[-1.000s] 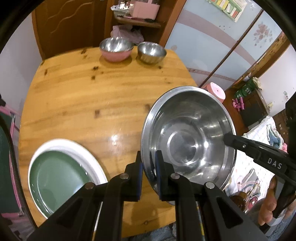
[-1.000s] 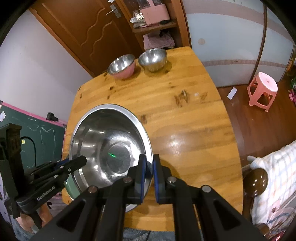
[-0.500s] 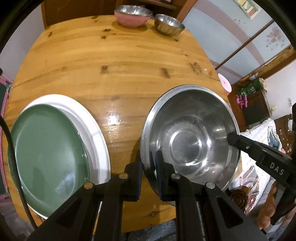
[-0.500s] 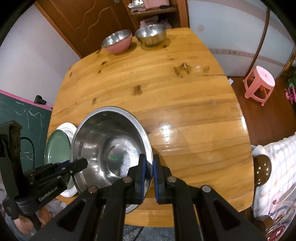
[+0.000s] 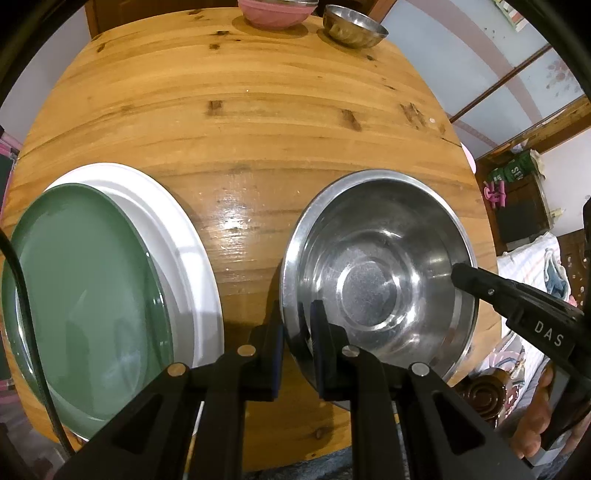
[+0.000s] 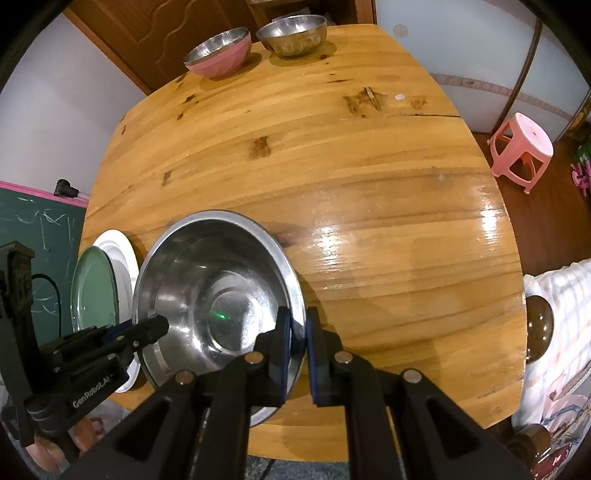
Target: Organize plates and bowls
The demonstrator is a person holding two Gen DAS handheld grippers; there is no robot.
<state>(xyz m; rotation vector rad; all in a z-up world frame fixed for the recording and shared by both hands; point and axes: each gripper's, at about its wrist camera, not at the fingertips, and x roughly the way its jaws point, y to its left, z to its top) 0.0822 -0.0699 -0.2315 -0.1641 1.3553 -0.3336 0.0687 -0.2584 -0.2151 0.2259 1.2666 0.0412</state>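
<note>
1. We hold the large steel bowl (image 5: 376, 280) by two opposite points of its rim: the left gripper (image 5: 297, 325) has its jaws narrowed onto the rim at one side, one pad inside the wall and one outside, and the right gripper (image 6: 297, 332) pinches the far side in the same way.
2. The bowl sits between our two pairs of jaws, low over the near part of the wooden table (image 6: 369, 177); we cannot tell whether its base touches the wood yet.
3. Just beside the left jaws lies the green plate (image 5: 85, 295) stacked on the white plate (image 5: 184, 236), close to the bowl's wall but apart from it.
4. Well ahead of both jaws stand the pink bowl (image 6: 219, 55) and the small steel bowl (image 6: 293, 35).
5. Risks, as we judge them: thin rim grips on smooth steel could slip if one hand drops faster than the other; drifting toward the left could knock the plates; releasing before the base rests would let the bowl drop and clatter.
</note>
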